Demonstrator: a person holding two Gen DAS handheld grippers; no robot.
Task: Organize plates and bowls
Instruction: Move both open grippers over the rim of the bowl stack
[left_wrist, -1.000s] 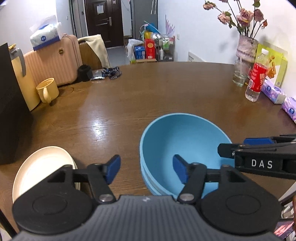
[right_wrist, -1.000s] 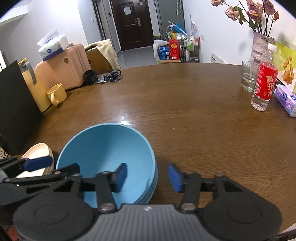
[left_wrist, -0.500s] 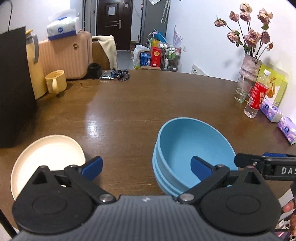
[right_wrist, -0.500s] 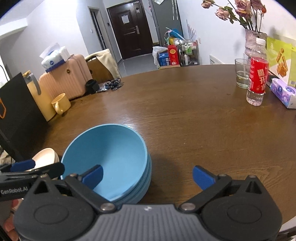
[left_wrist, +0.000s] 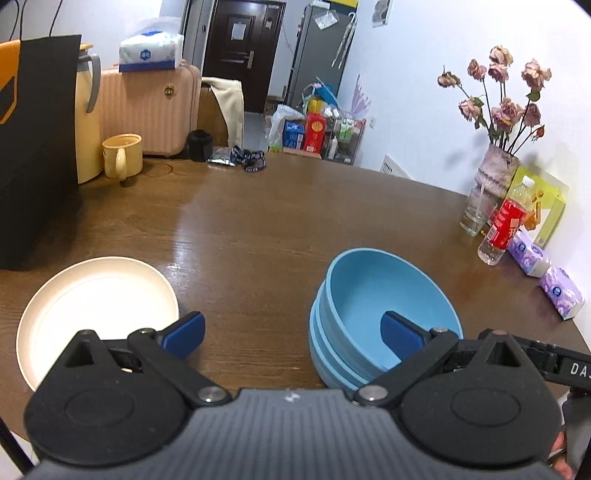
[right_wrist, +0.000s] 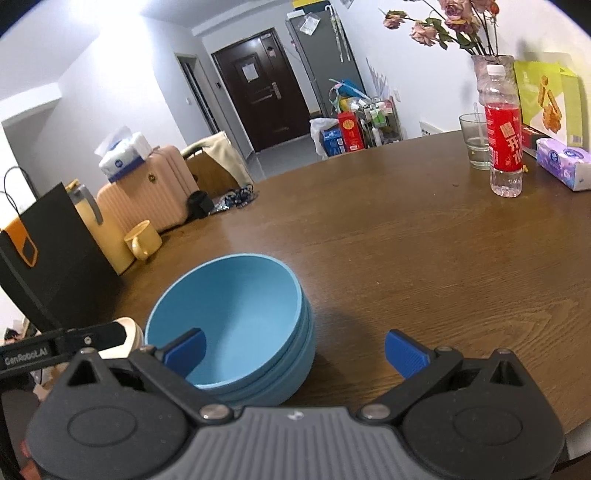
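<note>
A stack of nested blue bowls (left_wrist: 384, 306) (right_wrist: 236, 317) stands on the brown table near its front edge. To its left lies a cream plate (left_wrist: 96, 306), of which only a sliver (right_wrist: 129, 332) shows in the right wrist view. My left gripper (left_wrist: 291, 334) hangs open above the gap between plate and bowls, its right fingertip in front of the bowls' left side. My right gripper (right_wrist: 293, 350) is open too, straddling the right rim of the stack without touching it. Neither holds anything.
A black bag (left_wrist: 33, 155), a yellow jug (left_wrist: 86, 122) and a yellow mug (left_wrist: 122, 155) stand at the left. A glass (right_wrist: 476, 144), a red-labelled bottle (right_wrist: 504, 140), a vase of flowers (left_wrist: 495, 173) and tissue packs (left_wrist: 561, 295) line the right side.
Both grippers spread from partly closed to wide open and pulled back from the blue bowls. The left view swung left, so more of the cream plate shows.
</note>
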